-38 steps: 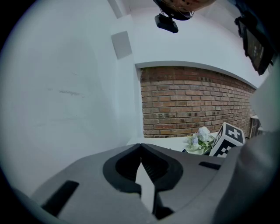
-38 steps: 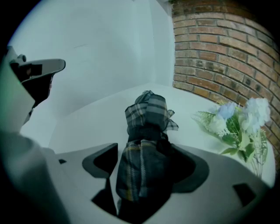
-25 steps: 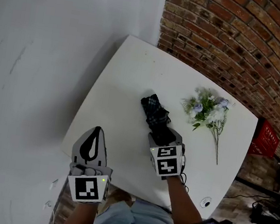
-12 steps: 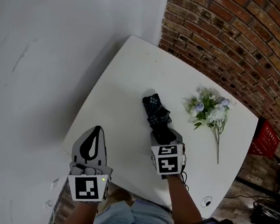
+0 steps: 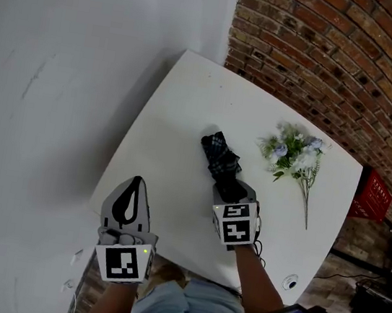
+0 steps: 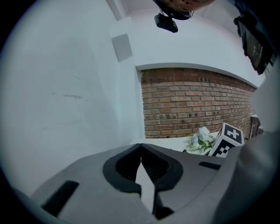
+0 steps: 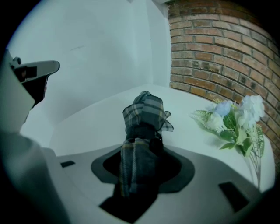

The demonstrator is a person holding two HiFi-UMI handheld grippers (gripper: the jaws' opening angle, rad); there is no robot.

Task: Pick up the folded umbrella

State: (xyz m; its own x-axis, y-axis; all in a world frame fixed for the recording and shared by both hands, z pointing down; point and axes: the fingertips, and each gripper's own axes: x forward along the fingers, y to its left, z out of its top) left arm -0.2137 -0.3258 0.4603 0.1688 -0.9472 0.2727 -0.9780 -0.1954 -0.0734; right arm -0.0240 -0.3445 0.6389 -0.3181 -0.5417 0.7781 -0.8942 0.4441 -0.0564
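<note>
Since a second ago little has changed for you: both grippers sit where they were, and the folded umbrella (image 5: 219, 159) lies on the same spot of the white table (image 5: 174, 105). It has not been lifted.

Your right gripper (image 5: 229, 188) has just been narrowing its jaws, with the near end of the umbrella between them. In the right gripper view the plaid fabric fills the gap, so the jaws seem to be gripping it, though the contact itself is hard to make out.

Your left gripper (image 5: 136, 180) hangs at the table's near edge with its jaws together and nothing in them.

You have two grippers, one umbrella, one table and one bunch of flowers (image 5: 295, 152), which lies well apart to the umbrella's right.
</note>
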